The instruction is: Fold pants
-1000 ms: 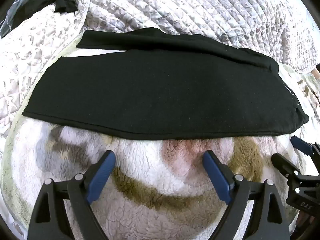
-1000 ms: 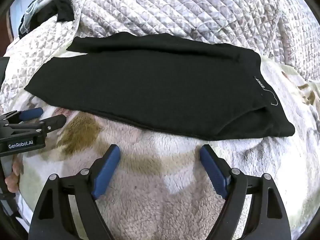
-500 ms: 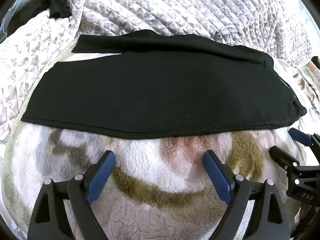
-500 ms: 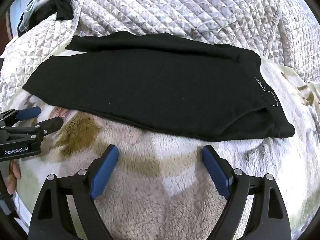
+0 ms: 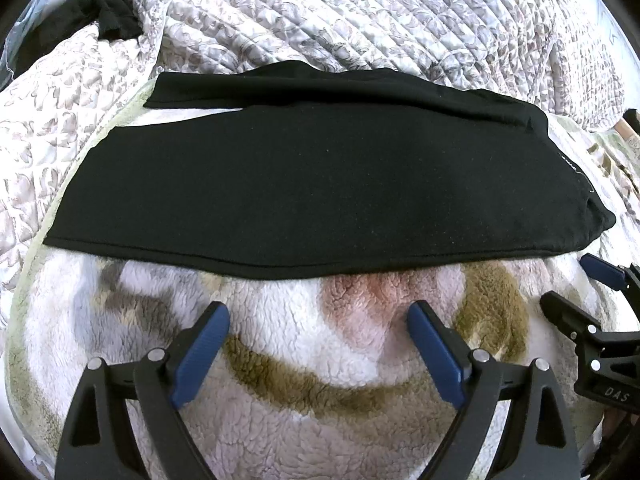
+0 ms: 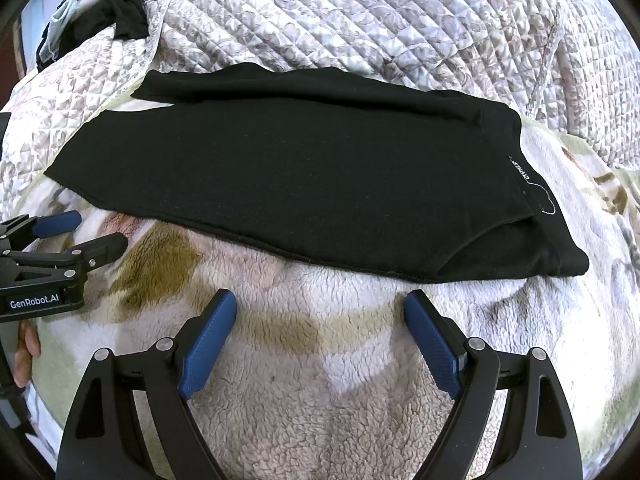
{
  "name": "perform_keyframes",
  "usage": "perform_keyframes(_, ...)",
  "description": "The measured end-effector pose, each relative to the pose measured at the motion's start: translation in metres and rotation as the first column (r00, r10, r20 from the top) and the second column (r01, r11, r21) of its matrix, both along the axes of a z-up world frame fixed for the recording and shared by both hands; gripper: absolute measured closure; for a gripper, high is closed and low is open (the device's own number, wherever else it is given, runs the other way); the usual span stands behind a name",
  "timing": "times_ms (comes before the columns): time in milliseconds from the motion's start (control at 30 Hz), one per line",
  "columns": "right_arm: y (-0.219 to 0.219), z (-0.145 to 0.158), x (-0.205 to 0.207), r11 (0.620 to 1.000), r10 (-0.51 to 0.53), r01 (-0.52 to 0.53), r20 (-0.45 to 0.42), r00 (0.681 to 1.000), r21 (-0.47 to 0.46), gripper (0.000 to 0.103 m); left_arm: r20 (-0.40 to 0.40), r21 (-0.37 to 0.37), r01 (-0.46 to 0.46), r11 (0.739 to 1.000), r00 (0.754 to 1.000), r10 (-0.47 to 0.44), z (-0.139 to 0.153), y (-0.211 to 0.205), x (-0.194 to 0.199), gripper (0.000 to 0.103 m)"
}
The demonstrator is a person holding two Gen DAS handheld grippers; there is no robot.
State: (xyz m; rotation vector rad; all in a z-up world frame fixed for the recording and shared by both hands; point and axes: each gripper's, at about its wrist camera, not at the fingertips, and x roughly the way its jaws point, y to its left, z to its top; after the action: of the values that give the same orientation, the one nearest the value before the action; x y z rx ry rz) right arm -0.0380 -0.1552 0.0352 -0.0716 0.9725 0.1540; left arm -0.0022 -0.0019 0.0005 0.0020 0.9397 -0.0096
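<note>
Pants point(image 5: 320, 184): lying flat, leg over leg, across the fleece blanket point(image 5: 312, 352).
Left gripper point(image 5: 318, 316): hovering wide apart, empty, just short of the near hem.
Right gripper point(image 6: 320, 304): gaping, empty, open fleece beneath.

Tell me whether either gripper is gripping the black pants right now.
No: the left gripper and right gripper are open, short of the pants.

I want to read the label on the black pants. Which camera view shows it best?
The right wrist view: the label on the pants shows white letters and a loose thread. In the left wrist view it is only a thin, unreadable mark at the right end.
</note>
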Motion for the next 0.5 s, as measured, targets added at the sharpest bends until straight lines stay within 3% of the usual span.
perform_keyframes(500, 0.0010, 0.0006, 0.0001, 1.000, -0.001, 0.001, 0.003, 1.000, -0.001, 0.017, 0.002, 0.002, -0.001, 1.000, 1.000, 0.001, -0.0005, -0.0009, -0.0006, 0.010)
